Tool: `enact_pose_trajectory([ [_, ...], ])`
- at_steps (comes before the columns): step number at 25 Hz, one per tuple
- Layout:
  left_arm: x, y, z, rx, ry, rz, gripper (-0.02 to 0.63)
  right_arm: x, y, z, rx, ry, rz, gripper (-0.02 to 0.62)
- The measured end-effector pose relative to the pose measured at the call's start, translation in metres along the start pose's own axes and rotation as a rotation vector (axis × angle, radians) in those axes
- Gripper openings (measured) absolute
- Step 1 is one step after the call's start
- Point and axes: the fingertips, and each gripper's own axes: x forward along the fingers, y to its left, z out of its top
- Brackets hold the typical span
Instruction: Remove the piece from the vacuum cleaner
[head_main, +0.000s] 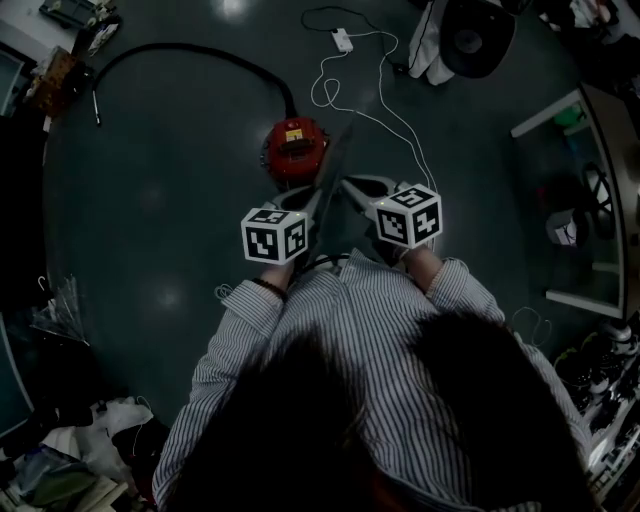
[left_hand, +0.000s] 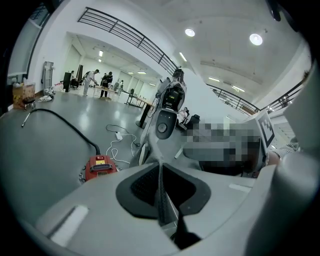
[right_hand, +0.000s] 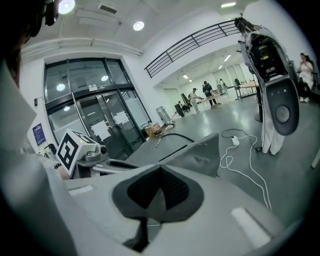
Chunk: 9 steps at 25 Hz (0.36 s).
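The piece, a flat grey panel, is held off the floor between both grippers, just in front of the person's striped shirt. The left gripper has its jaws closed nearly together on the panel's thin edge. The right gripper is likewise clamped on it, with the panel rising up and away from the pads. Each gripper's cube shows black-and-white square markers. Beyond the piece, apart from it, the red vacuum cleaner stands on the dark floor. It bears a yellow label whose print is too small to read. A black hose curves away from it, and a white cable lies farther off.
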Motion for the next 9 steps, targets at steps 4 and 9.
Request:
enact_pose_trajectory([
  [4, -0.0012, -0.004, -0.0019, -0.001, 0.003, -0.006, 0.028, -0.0039, 0.0021, -0.0003, 0.0, -0.002, 0.0, 0.0],
  [9, -0.0008, -0.0079, 0.002, 0.002, 0.002, -0.008, 0.028, -0.0072, 0.0017, 0.0013, -0.004, 0.001, 0.003, 0.0],
])
